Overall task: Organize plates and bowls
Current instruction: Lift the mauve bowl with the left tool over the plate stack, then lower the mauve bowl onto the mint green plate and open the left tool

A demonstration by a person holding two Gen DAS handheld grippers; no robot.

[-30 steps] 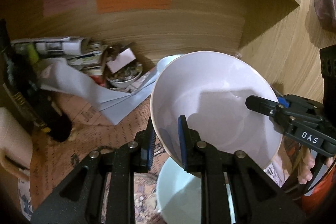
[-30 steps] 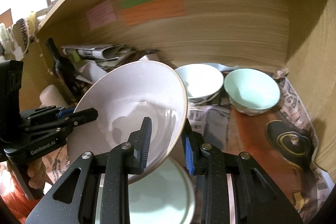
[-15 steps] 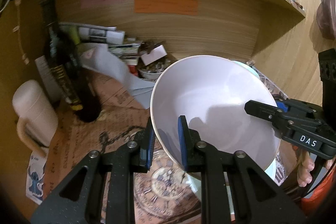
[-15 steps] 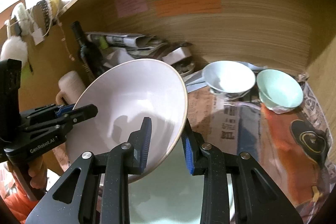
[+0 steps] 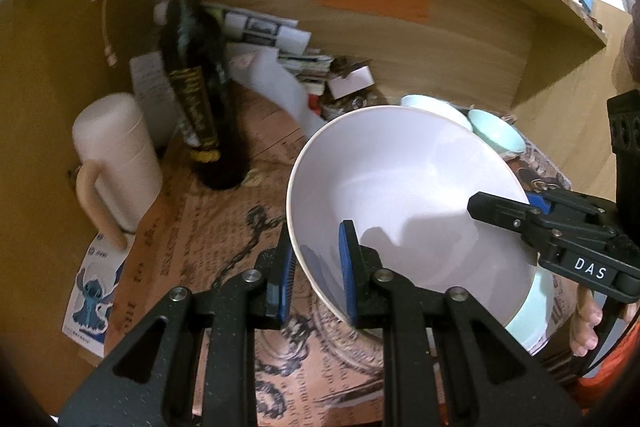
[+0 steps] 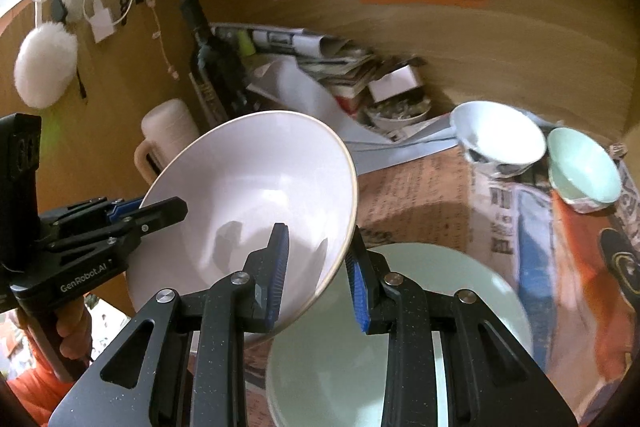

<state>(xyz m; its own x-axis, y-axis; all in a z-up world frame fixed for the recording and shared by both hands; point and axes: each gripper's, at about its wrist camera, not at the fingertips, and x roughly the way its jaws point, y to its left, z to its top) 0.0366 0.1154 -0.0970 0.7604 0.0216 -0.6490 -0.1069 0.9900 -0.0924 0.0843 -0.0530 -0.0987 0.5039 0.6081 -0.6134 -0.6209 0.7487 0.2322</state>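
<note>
A large white bowl (image 5: 408, 203) hangs tilted above the table, held at opposite sides of its rim. My left gripper (image 5: 314, 267) is shut on the near left rim, one pad inside and one outside. My right gripper (image 6: 316, 271) is shut on the right rim in the same way. In the right wrist view the left gripper (image 6: 160, 213) bites the bowl (image 6: 248, 195) from the left. A pale green plate (image 6: 440, 307) lies on the table just below the bowl. A small white bowl (image 6: 500, 139) and a mint bowl (image 6: 580, 167) stand at the back right.
A dark bottle (image 5: 200, 87) and a cream mug (image 5: 116, 155) stand at the back left against the wooden wall. Piled newspapers (image 6: 320, 59) and a small cluttered dish (image 6: 400, 107) fill the back middle. Printed paper (image 5: 224, 227) covers the table.
Both grippers have carried the bowl to the left. The bottle and mug have come into view, and the two small bowls have slid towards the right edge.
</note>
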